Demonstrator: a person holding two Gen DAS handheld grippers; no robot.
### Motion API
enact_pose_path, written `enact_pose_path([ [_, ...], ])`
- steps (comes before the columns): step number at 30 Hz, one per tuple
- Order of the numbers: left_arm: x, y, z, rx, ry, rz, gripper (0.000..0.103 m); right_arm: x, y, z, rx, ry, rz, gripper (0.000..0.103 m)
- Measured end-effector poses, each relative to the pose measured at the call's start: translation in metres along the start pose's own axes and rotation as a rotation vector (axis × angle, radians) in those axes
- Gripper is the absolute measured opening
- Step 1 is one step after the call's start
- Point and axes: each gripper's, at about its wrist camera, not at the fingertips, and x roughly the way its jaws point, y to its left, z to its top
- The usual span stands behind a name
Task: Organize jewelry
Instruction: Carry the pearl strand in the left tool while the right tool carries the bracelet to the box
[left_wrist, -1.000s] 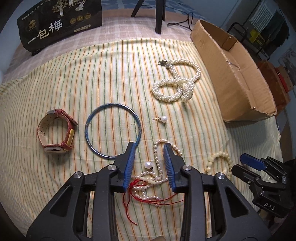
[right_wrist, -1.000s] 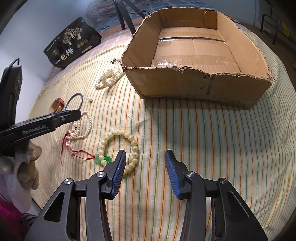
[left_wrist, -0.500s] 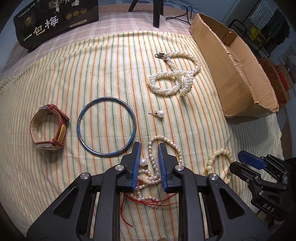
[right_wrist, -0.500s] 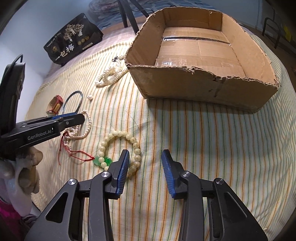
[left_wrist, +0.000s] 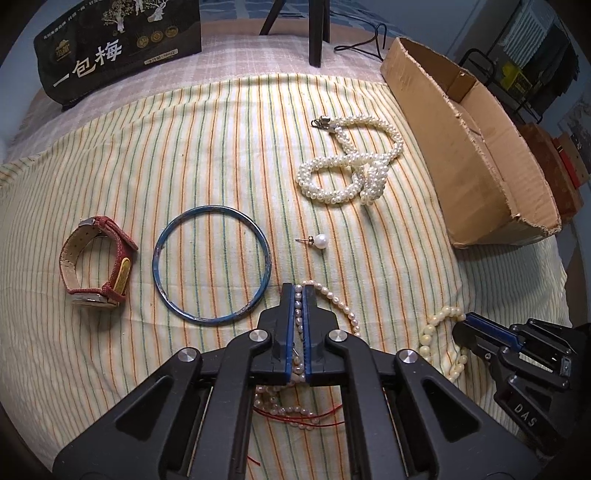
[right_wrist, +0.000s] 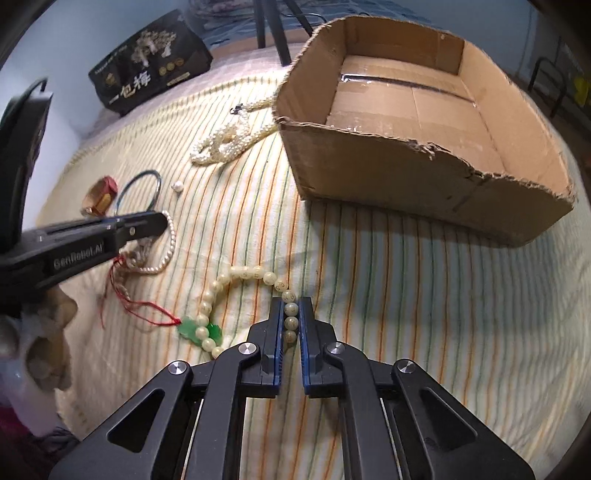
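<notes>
My left gripper (left_wrist: 299, 295) is shut on a thin pearl strand with red cord (left_wrist: 341, 304), low over the striped cloth. My right gripper (right_wrist: 290, 306) is shut on a cream bead bracelet with green charms (right_wrist: 236, 275), which lies on the cloth; it also shows in the left wrist view (left_wrist: 430, 326). An open cardboard box (right_wrist: 424, 158) stands beyond it, and its wall (left_wrist: 461, 147) shows in the left wrist view. A thick pearl necklace (left_wrist: 351, 162), a pearl earring (left_wrist: 319, 242), a blue bangle (left_wrist: 212, 264) and a red-strapped watch (left_wrist: 98, 264) lie on the cloth.
A black printed bag (left_wrist: 118, 48) stands at the far left edge of the bed. Black stand legs (left_wrist: 317, 29) rise behind the cloth. Shelving and stacked boxes (left_wrist: 554, 162) are to the right, past the cardboard box.
Both grippers have closed from open: the left onto the pearl strand, the right onto the bead bracelet. Each moved forward slightly over its piece.
</notes>
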Motion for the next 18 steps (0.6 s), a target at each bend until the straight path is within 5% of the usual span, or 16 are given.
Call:
enact_pose_path([
  [18,-0.109,-0.001,0.003,-0.027,-0.200,-0.140,0.001,-0.059,0.028,0.006,-0.006,-0.161,0.166,0.006],
])
